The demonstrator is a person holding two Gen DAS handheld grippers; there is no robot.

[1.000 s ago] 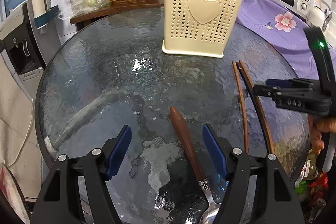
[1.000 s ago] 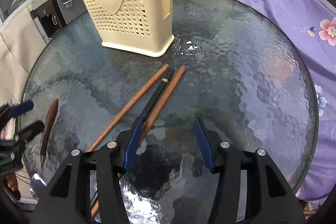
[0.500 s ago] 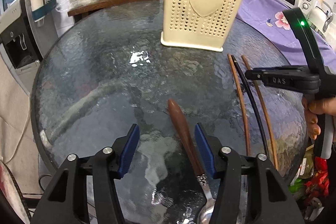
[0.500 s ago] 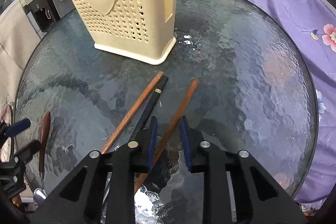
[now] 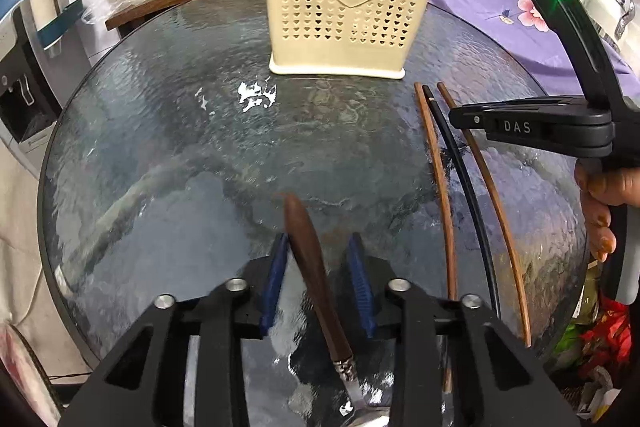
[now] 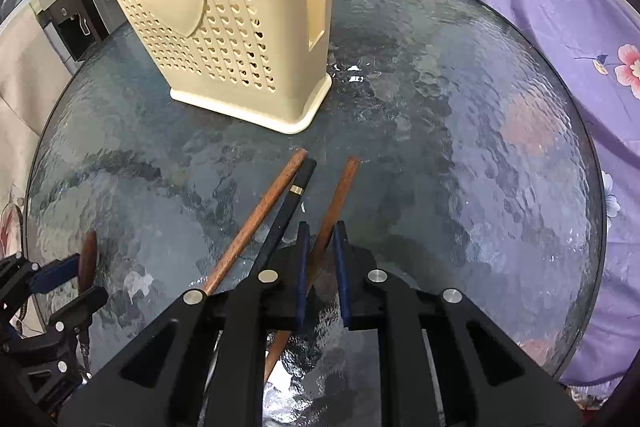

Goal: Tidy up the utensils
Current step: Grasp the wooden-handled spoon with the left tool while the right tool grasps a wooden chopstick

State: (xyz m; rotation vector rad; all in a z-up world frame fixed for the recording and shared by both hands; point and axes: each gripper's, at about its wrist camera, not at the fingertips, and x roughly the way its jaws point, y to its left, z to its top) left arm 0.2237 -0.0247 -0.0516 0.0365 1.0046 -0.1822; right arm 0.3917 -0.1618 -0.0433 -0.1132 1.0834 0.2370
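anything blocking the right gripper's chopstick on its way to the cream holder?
Nothing visible. The right gripper is closing around the rightmost brown chopstick; only bare glass table lies between it and the holder. The other two chopsticks lie to its left.

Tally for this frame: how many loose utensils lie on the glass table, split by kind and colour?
Brown chopsticks: 2 (one, the other)
Black chopstick: 1
Spoon with brown wooden handle: 1
Total: 4 utensils on the glass table, not counting anything standing in the cream holder.
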